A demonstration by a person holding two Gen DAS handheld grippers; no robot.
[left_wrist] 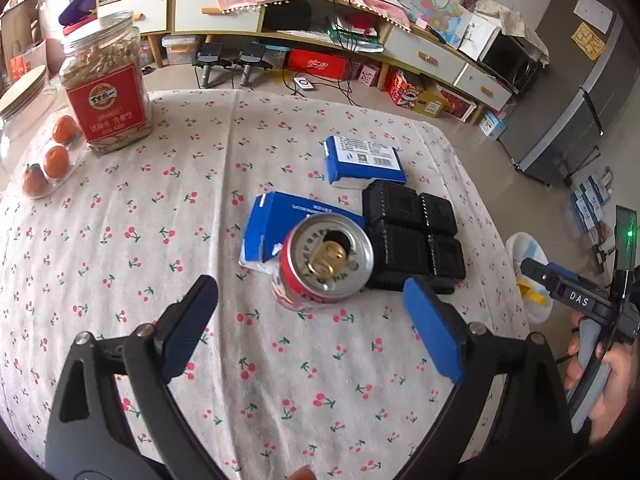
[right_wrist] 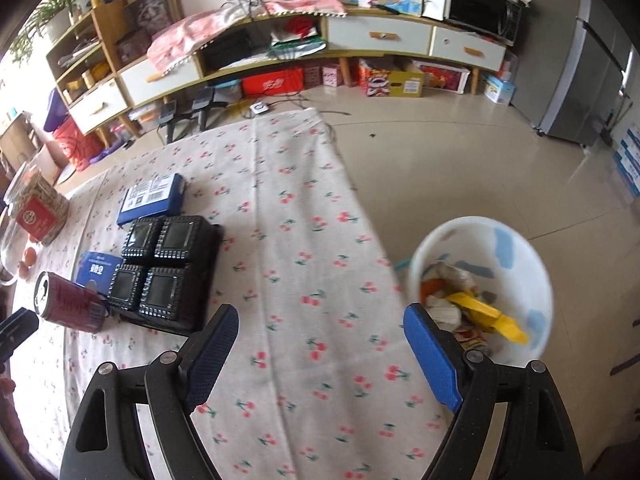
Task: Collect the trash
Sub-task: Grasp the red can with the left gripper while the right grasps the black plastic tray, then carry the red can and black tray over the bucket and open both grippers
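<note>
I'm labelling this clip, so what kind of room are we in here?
Most likely a home living or dining room: a cherry-print tablecloth covers the table, a long TV-style cabinet with drawers lines the wall, and a fridge stands in the corner.

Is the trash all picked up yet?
Not yet. The white plastic bin beside the table already holds wrappers. Both claws, left and right, are open and empty. The red drink can lying on its side, the torn blue cardboard box and the black plastic tray are left.
</note>
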